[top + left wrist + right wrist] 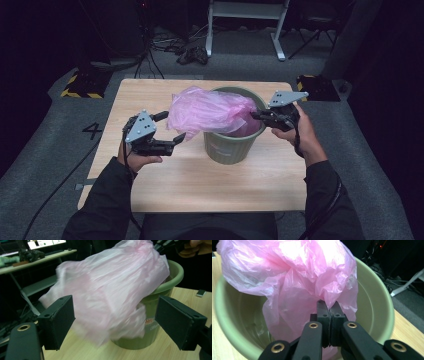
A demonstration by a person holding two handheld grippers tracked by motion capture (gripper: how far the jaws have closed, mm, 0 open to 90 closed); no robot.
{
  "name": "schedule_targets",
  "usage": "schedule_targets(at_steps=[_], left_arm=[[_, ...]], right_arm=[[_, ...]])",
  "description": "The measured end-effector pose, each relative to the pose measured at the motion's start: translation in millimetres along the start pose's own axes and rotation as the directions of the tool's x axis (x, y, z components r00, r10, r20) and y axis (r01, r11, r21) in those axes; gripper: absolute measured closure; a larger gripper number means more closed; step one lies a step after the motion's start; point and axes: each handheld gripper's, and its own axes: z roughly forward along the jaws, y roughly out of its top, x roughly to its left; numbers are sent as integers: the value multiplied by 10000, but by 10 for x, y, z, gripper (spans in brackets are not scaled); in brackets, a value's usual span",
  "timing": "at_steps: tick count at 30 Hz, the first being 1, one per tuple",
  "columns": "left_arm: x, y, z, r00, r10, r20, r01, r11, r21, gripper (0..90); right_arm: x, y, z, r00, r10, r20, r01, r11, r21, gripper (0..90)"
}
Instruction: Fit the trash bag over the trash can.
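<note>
A crinkled, translucent pink plastic bag (207,112) lies across the rim of a round olive-green plastic bin (231,145) on the pale wooden tabletop (200,185) — its long axis runs from the bin out toward the left gripper (169,130). That gripper's jaws stand released, the bag's loose end between them, unpressed. The right gripper (255,115) is clenched on the bag's film over the bin.

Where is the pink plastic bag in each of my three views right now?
High view: pink bag at table centre, draped over the green bin's left rim.
Left gripper view: bag across the middle, spilling out of the bin, ahead of the open left tongs.
Right gripper view: bag in the upper centre, pinched by the shut right tongs.
Shared landmark: the green bin.
</note>
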Motion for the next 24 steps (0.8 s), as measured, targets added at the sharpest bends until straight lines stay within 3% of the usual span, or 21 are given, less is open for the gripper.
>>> schedule_targets(at_steps=[2,5,12,14,18,19,22,24], left_arm=[[57,-69,7,9995,-325,61,324,9993,195,156],[99,-129,49,9984,-483,308,469,9979,449,155],[93,-8,184,9978,-227,619,218,9997,150,165],[127,30,221,9965,-231,804,225,9997,76,203],[165,76,273,9940,4,1094,15,9999,-168,435],[166,85,285,9952,156,964,-143,9998,-143,511],[149,104,298,9928,501,1087,-480,9986,-220,666],[115,123,285,9912,738,1098,-713,9971,-271,727]], right_arm=[[-36,-41,-5,10000,96,13,-96,10000,23,884],[-68,-85,-17,9999,150,63,-150,9999,43,873],[-64,-100,-33,10000,-20,-64,19,10000,-85,846],[-65,-102,-36,9999,-62,-83,61,9999,-95,838],[-72,-108,-60,9997,-120,-202,116,9997,-199,769],[-69,-107,-68,9997,-90,-234,85,9997,-229,699],[-76,-84,-99,9998,153,119,-149,9991,-391,469],[-60,-64,-134,9998,108,181,-99,9987,-496,380]])
